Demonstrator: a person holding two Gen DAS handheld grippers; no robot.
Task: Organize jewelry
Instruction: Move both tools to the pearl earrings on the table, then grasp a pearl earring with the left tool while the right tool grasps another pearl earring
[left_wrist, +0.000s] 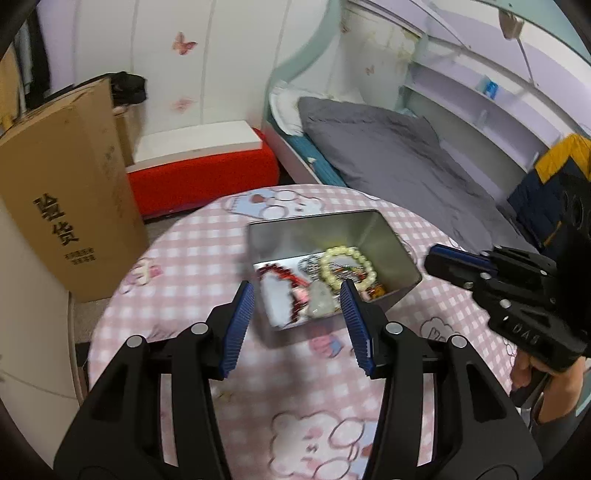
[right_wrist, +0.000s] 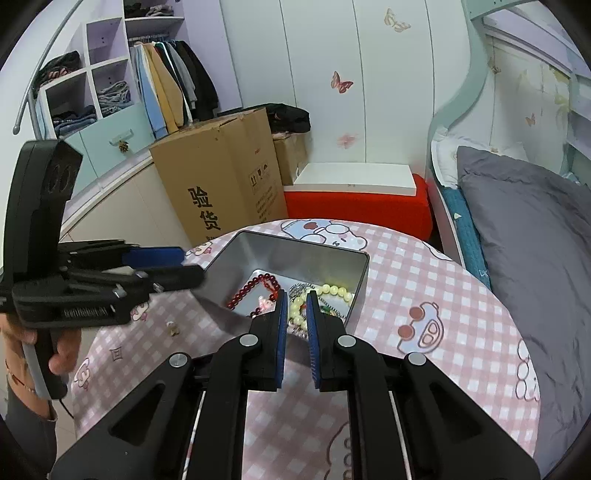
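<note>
Jewelry is lying in the open tin (left_wrist: 384, 240) near the middle of the round table (left_wrist: 207, 236): a pale bead bracelet (left_wrist: 347, 266) toward the tin's 3 o'clock side, a red bead bracelet (right_wrist: 255, 288) toward its 9 o'clock side, and a silver tangle (right_wrist: 301, 290) between them. A small pink charm (right_wrist: 264, 303) is sitting on the tin's floor beside the red beads, and a whitish piece (left_wrist: 321, 301) is resting near the front wall; it is too blurred for me to name.

I am holding my left gripper (left_wrist: 297, 321) above the cloth just in front of the tin, at its 6 o'clock side, with the jaws standing apart and nothing between the blue pads (left_wrist: 240, 328). In the right wrist view the same gripper is reaching in from 9 o'clock, its tips just beside the tin's left wall.

I am holding my right gripper (right_wrist: 295, 332) over the tin's near rim with the jaws drawn nearly together; I am seeing only a narrow gap, and no piece is pinched there. The pale beads are showing through that gap, lower down in the tin.

One small trinket (right_wrist: 171, 328) is lying outside on the checked cloth, at the tin's 8 o'clock.

Beyond the table, a cardboard box (right_wrist: 221, 177) is standing at 11 o'clock, a red bench (right_wrist: 358, 210) at 12, and a grey bed (right_wrist: 535, 240) at 3.
</note>
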